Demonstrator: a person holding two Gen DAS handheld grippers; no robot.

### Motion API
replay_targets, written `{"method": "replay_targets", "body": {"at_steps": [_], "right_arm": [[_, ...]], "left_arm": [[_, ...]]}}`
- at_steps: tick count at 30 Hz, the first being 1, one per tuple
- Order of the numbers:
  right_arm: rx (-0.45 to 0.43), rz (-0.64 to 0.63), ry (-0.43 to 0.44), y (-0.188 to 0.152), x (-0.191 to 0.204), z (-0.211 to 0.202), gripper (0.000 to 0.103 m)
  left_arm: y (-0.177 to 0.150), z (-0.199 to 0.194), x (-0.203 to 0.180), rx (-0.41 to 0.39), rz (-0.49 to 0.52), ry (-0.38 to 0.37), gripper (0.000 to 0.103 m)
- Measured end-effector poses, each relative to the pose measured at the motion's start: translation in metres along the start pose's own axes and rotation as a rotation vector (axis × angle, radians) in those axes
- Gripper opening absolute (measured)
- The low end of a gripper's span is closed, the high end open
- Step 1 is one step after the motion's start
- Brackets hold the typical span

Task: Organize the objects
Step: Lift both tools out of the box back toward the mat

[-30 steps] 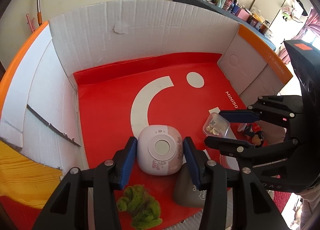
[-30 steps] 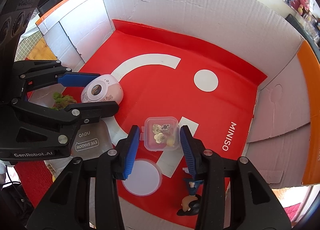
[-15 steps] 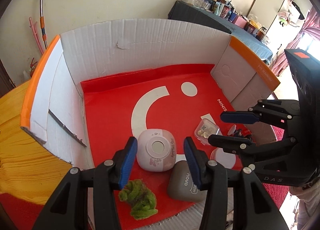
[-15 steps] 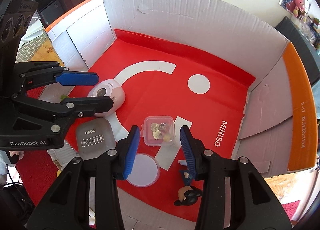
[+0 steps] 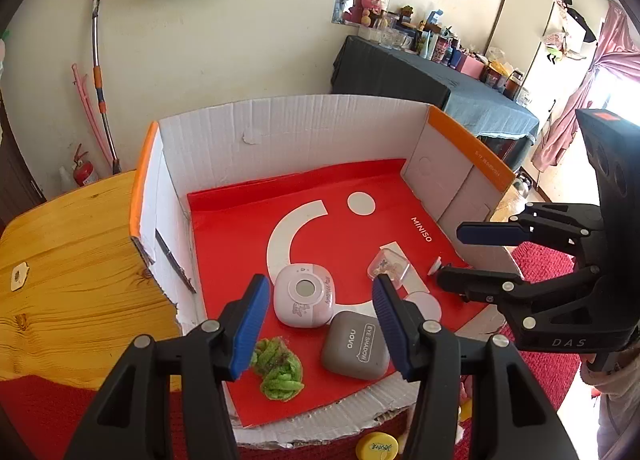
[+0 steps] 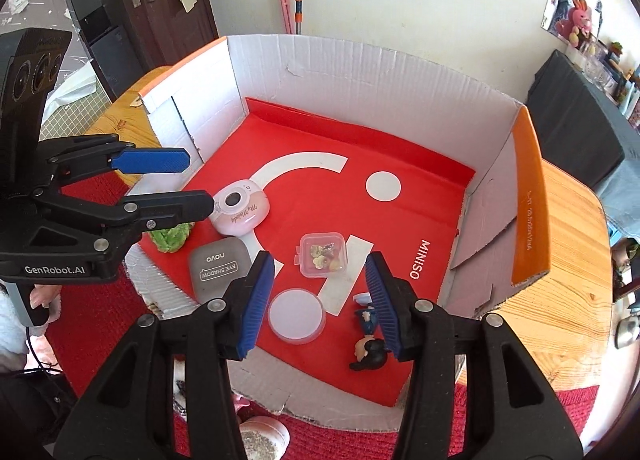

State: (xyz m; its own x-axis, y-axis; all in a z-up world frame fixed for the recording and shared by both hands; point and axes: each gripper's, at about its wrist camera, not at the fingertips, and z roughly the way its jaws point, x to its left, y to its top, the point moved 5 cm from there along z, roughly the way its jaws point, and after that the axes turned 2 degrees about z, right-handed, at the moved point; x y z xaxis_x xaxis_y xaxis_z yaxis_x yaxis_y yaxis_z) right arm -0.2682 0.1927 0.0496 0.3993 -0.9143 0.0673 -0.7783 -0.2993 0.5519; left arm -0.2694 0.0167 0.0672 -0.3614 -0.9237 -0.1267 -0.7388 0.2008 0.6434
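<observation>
Lying flat on red liner, lower frame: pink case point(image 5: 304, 296), grey compact point(image 5: 355, 344), green scrunchie point(image 5: 279, 369), clear tub point(image 6: 322, 255), white lid point(image 6: 296, 315), figurine point(image 6: 368, 344) toppled.

Cream wall point(image 5: 240, 39) w/ mop point(image 5: 100, 71); dark-clothed side table point(image 5: 420, 87); pink curtain point(image 5: 580, 99), wood tabletop point(image 5: 72, 260).

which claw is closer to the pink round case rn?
Left. The left claw hangs open just above the pink round case. The right claw is off to the side, above the small clear box.
</observation>
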Motion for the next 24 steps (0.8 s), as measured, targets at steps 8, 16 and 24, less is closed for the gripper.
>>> {"method": "replay_targets", "body": {"at_steps": [8, 16, 24], "right_arm": [[-0.100, -0.023, -0.025, -0.002, 0.025, -0.031, 0.057], [-0.218, -0.011, -0.036, -0.025, 0.037, -0.084, 0.067], [-0.330, 0.030, -0.058, -0.051, 0.043, -0.116, 0.075]], "left_arm": [[-0.008, -0.037, -0.017, -0.091, 0.023, 0.007, 0.066], [-0.026, -0.073, -0.028, -0.194, 0.011, 0.020, 0.077], [-0.047, -0.106, -0.040, -0.301, 0.004, 0.067, 0.088]]}}
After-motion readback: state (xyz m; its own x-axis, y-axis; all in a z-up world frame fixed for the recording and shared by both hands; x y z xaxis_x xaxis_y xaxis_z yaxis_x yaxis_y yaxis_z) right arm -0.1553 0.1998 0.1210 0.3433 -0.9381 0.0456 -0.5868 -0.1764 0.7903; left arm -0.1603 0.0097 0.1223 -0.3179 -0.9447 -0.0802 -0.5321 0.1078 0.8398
